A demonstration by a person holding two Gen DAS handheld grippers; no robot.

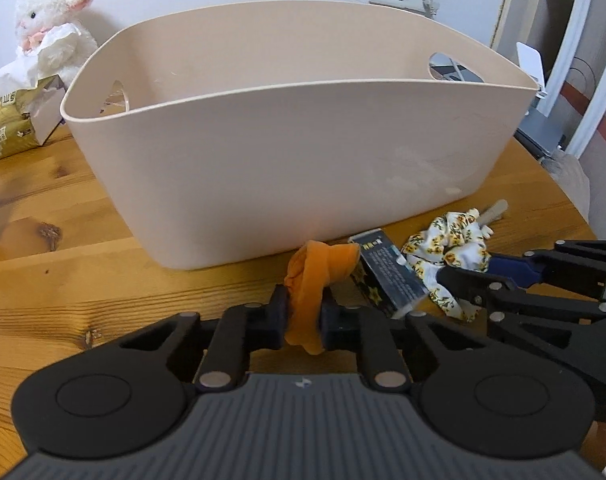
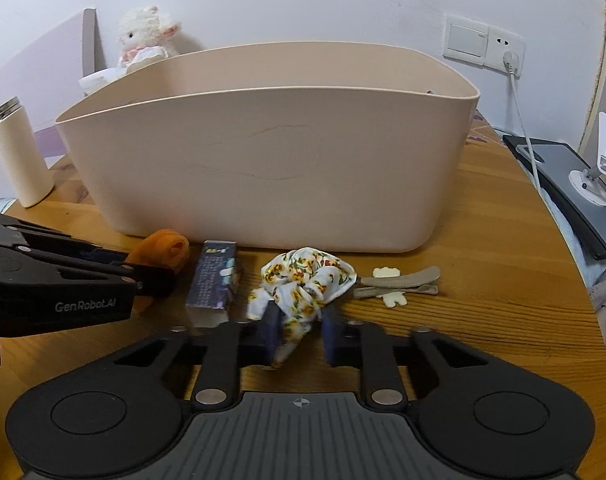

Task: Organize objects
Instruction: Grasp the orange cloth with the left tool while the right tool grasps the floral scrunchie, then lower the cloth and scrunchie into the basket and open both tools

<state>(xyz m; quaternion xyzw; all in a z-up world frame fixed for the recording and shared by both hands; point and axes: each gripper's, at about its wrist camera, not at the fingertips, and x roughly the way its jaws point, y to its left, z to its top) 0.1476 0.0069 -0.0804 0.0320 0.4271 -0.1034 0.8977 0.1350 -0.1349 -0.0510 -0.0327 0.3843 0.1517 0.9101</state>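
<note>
A large beige basket [image 1: 283,152] stands on the wooden table [image 1: 63,280]. In front of it lies a row of small items. My left gripper [image 1: 303,316] is shut on an orange scrunchie [image 1: 319,272] just above the tabletop. A small dark box [image 1: 387,276] lies to its right. My right gripper [image 2: 301,332] is shut on a floral scrunchie [image 2: 303,280] that still touches the table. Beige hair clips [image 2: 399,280] lie to the right of it. The left gripper [image 2: 159,276] comes in from the left in the right wrist view, and the orange scrunchie [image 2: 171,248] shows behind its tip.
A cream bottle [image 2: 19,160] stands left of the basket. A white plush toy [image 1: 51,28] and a gold tissue pack [image 1: 11,128] sit at the back left. A grey stand [image 2: 563,176] and a cable [image 2: 523,128] are on the right, past the round table edge.
</note>
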